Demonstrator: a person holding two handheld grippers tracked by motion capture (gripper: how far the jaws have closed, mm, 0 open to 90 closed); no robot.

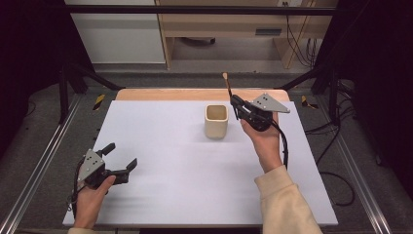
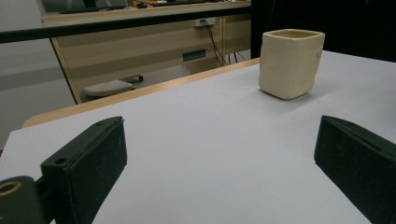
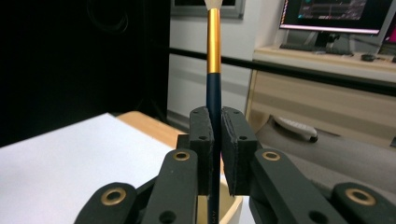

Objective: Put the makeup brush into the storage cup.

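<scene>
1. High view: take the cream cup (image 1: 216, 121) as the landmark; it stands upright on the white table (image 1: 195, 185), toward the far side. Just to the cup's right, the right gripper (image 1: 235, 101) is raised off the table, its jaws clamped on a paintbrush (image 1: 227, 85). The brush slants up and away, bristle tip farthest from the cup and the person. The grip sits low on the handle, probably so that the handle end can be steered into or out of the cup's mouth. Well to the cup's near left, the left gripper (image 1: 122, 156) rests low by the table's near-left corner, jaws spread wide and holding nothing; it seems parked out of the way, not needed for this step.

2. Left gripper view: the cup (image 2: 291, 63) stands ahead and to the right, well apart from the two black jaws, which stand wide with bare table between them. The cup's mouth is open; its inside is hidden from this angle.

3. Right gripper view: the jaws press narrow on the paintbrush's (image 3: 214, 93) dark handle, and the gold ferrule and pale bristles rise straight above the pads (image 3: 201, 149). The cup's rim (image 3: 229, 207) peeks directly beneath the jaws, so the handle's lower end hangs over or just inside the cup; which one I cannot tell.
</scene>
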